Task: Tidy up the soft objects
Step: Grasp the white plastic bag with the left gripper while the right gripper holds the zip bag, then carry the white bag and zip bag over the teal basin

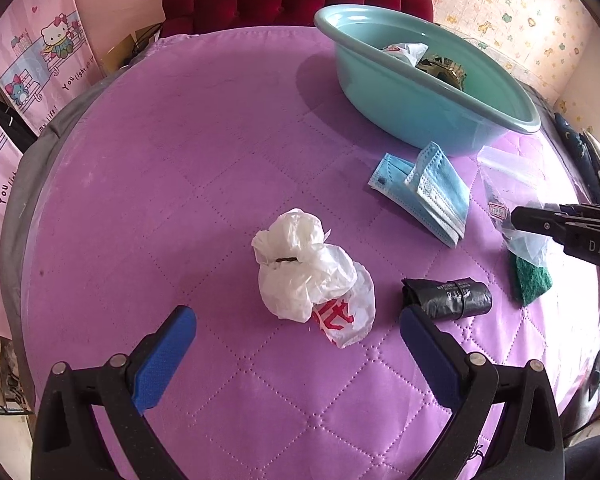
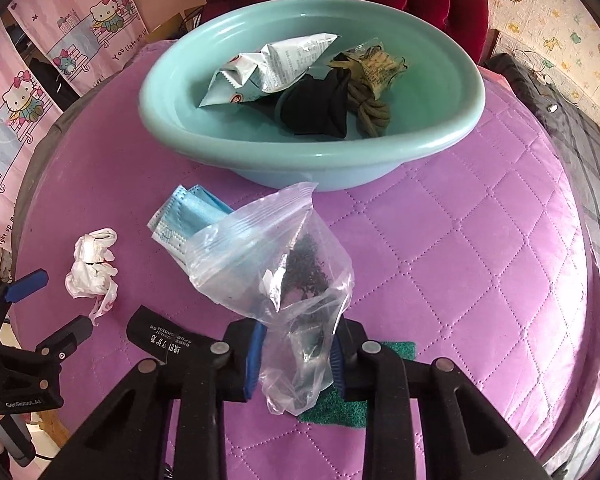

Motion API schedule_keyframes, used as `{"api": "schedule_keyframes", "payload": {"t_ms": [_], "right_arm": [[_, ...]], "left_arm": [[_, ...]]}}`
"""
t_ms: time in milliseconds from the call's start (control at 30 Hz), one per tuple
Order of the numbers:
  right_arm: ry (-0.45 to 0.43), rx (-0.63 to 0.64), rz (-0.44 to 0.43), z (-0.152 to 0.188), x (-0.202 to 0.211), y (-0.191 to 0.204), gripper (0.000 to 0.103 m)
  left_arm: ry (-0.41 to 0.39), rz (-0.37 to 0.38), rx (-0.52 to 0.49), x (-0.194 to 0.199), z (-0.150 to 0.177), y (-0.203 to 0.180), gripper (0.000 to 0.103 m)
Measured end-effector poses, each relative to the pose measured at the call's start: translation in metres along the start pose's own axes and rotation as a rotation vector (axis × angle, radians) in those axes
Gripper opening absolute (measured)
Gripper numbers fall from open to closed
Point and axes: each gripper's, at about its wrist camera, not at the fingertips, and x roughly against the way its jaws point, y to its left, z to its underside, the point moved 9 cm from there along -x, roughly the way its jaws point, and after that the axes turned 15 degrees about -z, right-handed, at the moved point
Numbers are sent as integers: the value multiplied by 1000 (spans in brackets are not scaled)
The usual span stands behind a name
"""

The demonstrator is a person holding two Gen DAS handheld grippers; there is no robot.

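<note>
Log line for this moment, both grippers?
left gripper: open above white plastic bag | right gripper: shut on clear zip bag | basin: partly filled

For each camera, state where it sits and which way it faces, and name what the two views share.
Left wrist: sits on the left gripper, facing steeply down at the purple quilt and white plastic bag; its blue pads stand wide apart, empty.
Right wrist: sits on the right gripper, facing down toward the teal basin; its pads pinch a clear zip bag above a green scouring pad.
Shared: basin, blue face masks, white bag, black roll, zip bag, each other's gripper.
</note>
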Motion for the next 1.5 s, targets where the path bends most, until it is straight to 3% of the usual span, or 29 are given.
{"api": "schedule_keyframes", "payload": {"t_ms": [367, 433, 500, 533, 600, 667, 1500], "right_arm": [[-29, -18, 13, 5, 21, 1, 30], [-32, -18, 12, 4, 21, 2, 30], [-35, -19, 11, 4, 21, 3, 30], [-36, -19, 11, 3, 21, 4, 30], [-40, -16, 13, 3, 24, 6, 30], [-39, -13, 16, 3, 26, 7, 30], [-13, -3, 18, 13, 52, 21, 30]], "left_arm": [[19, 13, -29, -17, -16, -6, 103], [19, 20, -33, -19, -19, -7, 97], [20, 16, -39, -20, -20, -8, 75], [25, 12, -41, -21, -21, -8, 70], [39, 9, -43, -24, -20, -8, 42], [43, 10, -38, -25, -20, -7, 38], [-29, 56, -123, 40, -16, -27, 36]]}}
